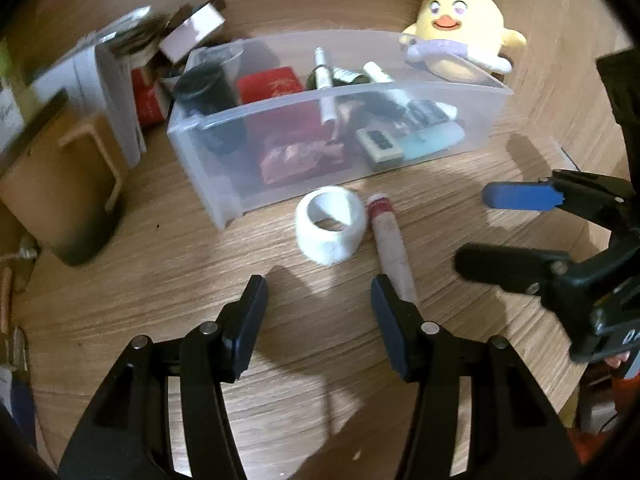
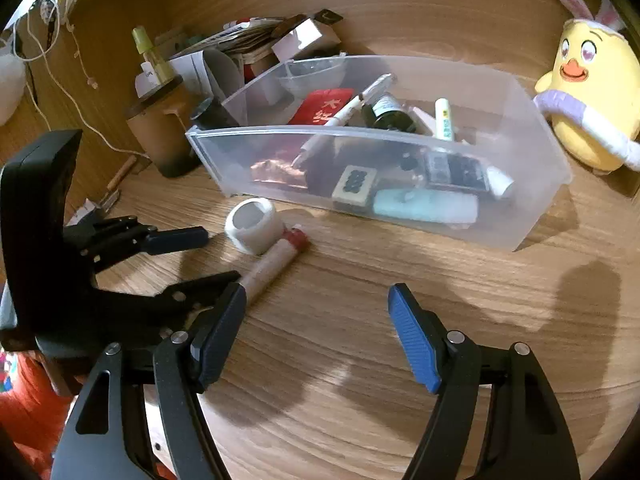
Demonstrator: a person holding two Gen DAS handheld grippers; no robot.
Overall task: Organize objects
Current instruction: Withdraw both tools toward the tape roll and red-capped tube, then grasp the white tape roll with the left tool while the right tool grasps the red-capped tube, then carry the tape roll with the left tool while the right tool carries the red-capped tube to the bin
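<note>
Where bin fronts, bare table

Black left gripper, right gripper, blue pads (ribbed), silver pivot screws

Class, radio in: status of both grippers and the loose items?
Left gripper open, empty. Right gripper open, empty. Tape roll and tube on table before bin. Nothing blocking.

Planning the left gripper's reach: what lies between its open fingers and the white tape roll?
Only bare wooden table. In the left wrist view the left gripper hangs open just short of the white tape roll, with nothing between; the red-capped tube lies beside the roll.
</note>
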